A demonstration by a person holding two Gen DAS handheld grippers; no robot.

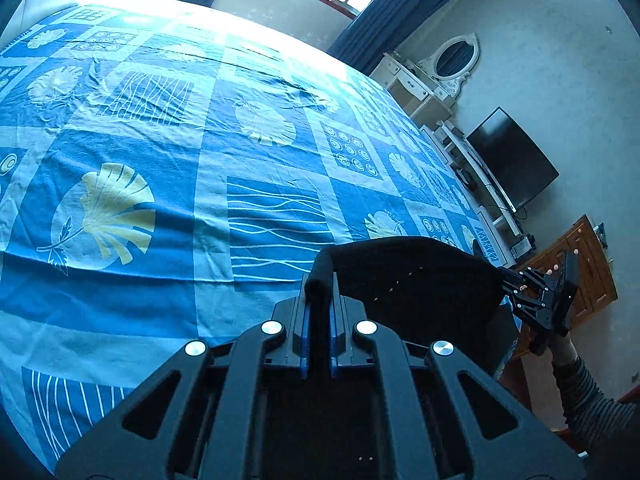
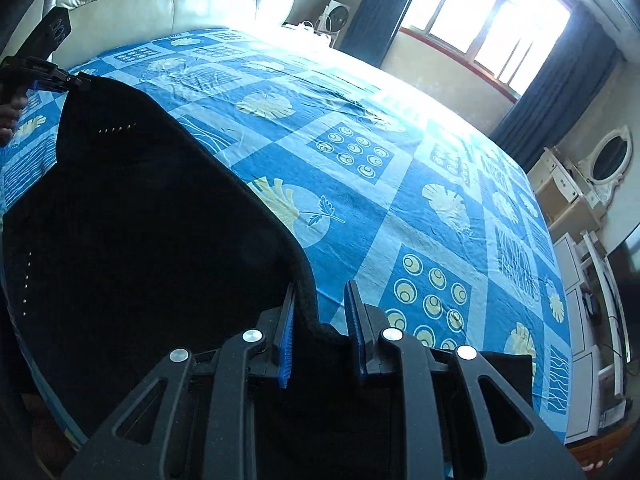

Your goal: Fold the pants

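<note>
Evidently the black pants [image 2: 132, 220] are hanging in the air above the bed [image 1: 168, 184], stretched between the two grippers rather than lying flat on the blue patterned sheet. In the left wrist view, the left gripper [image 1: 318, 304] is pinching a rolled edge of the dark fabric, its blue-padded fingers [image 1: 305, 332] pressing tight on the cloth from both sides. From there the upper edge of the garment is running rightward across the view to the right gripper [image 1: 505, 280], which is biting the far corner, with a hand in a striped sleeve [image 1: 588, 396] holding it from below.

In the right wrist view, the right gripper [image 2: 320, 312] is standing a little apart, and a thick fold of the fabric edge is sitting between its pads; whether both pads are pressing on it is hard to tell here. The cloth is spreading left and upward to the left gripper [image 2: 78, 81], so the held edge is running roughly level from one claw to the other, while the rest of the garment is draping downward below that line. Small pale studs [image 2: 116, 129] are dotting the fabric near the left corner.
</note>
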